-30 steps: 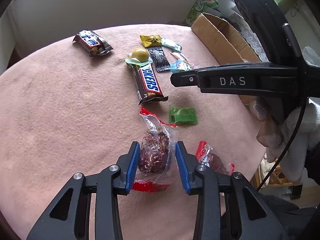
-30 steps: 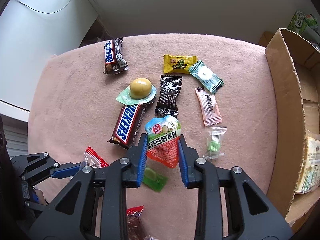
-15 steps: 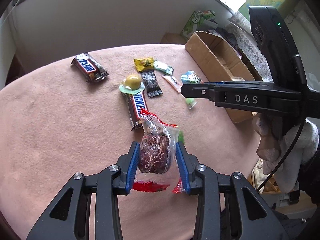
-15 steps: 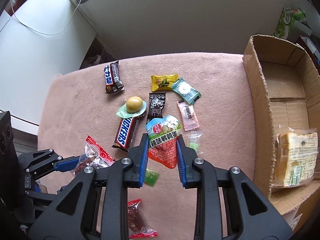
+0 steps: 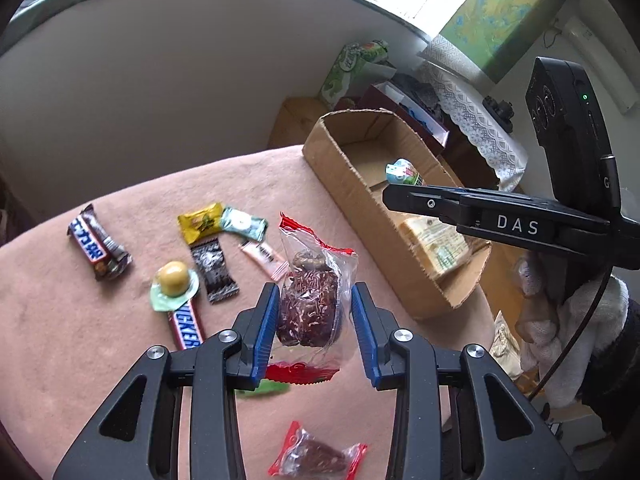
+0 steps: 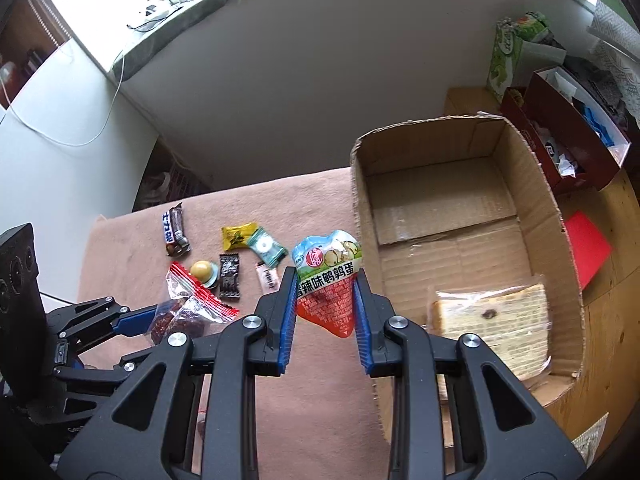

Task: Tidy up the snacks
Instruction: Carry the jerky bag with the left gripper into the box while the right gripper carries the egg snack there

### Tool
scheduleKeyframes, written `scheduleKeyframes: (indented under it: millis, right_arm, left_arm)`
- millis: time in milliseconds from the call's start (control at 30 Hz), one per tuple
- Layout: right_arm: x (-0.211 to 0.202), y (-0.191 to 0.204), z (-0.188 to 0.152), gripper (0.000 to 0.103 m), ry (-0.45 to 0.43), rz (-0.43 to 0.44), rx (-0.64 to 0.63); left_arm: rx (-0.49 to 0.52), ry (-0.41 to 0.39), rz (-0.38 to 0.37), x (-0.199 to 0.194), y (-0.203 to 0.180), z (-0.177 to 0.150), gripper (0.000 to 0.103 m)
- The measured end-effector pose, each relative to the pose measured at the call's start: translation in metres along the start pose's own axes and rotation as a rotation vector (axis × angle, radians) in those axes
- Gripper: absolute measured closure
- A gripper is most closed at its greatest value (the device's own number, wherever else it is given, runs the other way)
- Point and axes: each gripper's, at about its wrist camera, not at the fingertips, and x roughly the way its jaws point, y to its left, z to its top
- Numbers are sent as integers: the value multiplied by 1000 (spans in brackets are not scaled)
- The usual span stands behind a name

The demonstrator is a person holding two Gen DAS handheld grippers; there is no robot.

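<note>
Left gripper (image 5: 314,322) fingers pinch the soft, crinkly date packet (image 5: 310,304); right gripper (image 6: 325,314) fingers clamp the light, probably slippery egg pouch (image 6: 327,280) mid-body.

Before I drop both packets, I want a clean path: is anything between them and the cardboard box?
Nothing visible blocks either. The quail egg packet hangs at the cardboard box near wall, whose top is open. The wrapped cake fills one end; the rest is bare. The brown snack bag has open air boxward.
</note>
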Motion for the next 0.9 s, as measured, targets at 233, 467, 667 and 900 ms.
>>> scheduleKeyframes:
  millis: [233, 467, 667, 900]
  right_arm:
    - [-5, -45, 16, 76, -29, -38, 34]
    - [-1, -82, 27, 76, -33, -52, 61]
    - [11, -105, 34, 76, -27, -53, 72]
    - [21, -123, 38, 70, -24, -56, 72]
  left_arm:
    - [42, -13, -18, 31, -29, 34, 68]
    - [54, -21, -45, 63, -54, 62, 68]
    - [57, -25, -52, 92, -67, 79, 68]
    - [62, -25, -48, 114, -76, 85, 68]
